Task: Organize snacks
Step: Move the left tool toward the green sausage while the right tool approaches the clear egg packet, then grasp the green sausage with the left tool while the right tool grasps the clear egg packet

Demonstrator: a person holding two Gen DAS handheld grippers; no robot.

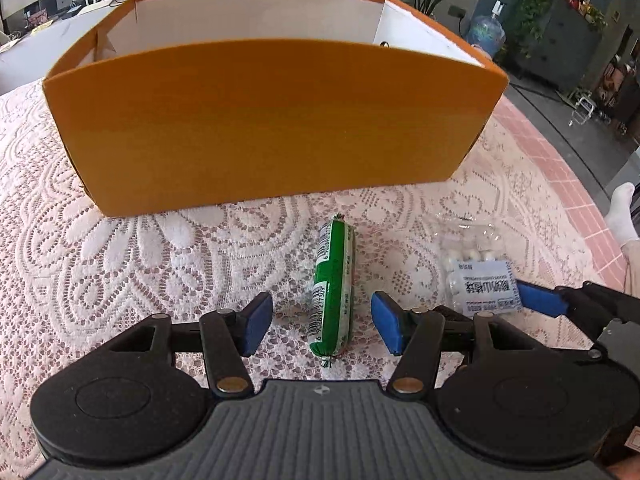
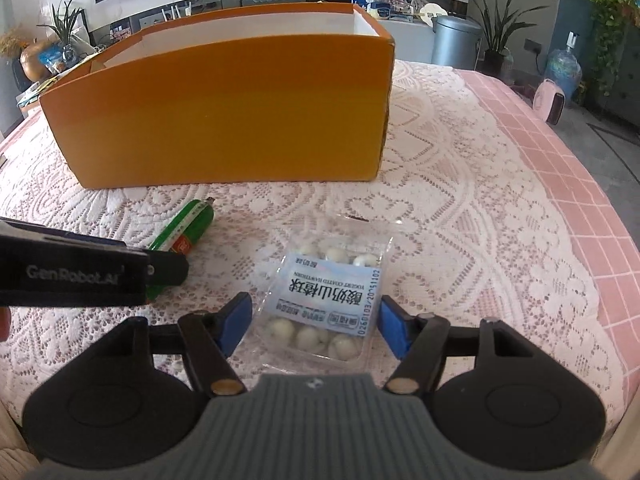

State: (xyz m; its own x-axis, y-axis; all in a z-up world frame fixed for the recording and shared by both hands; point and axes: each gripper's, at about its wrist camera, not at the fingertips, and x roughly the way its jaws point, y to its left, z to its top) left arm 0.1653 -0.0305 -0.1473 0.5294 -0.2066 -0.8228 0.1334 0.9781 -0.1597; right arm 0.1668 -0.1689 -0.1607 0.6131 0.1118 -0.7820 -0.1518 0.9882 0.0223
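Blue-padded left gripper (image 1: 322, 320) gaping wide, straddling green sausage (image 1: 333, 288), not touching; right gripper (image 2: 314, 322) likewise spread, flanking yogurt-ball packet (image 2: 326, 300).

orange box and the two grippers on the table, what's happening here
A person is working two handheld grippers over a lace-covered table. The left gripper is open with its fingers on either side of a green sausage stick. The right gripper is open around a clear packet of white yogurt-coated balls. Neither snack looks gripped yet; both lie on the cloth in front of the orange box. Nothing shows above its near wall, and its floor is hidden.
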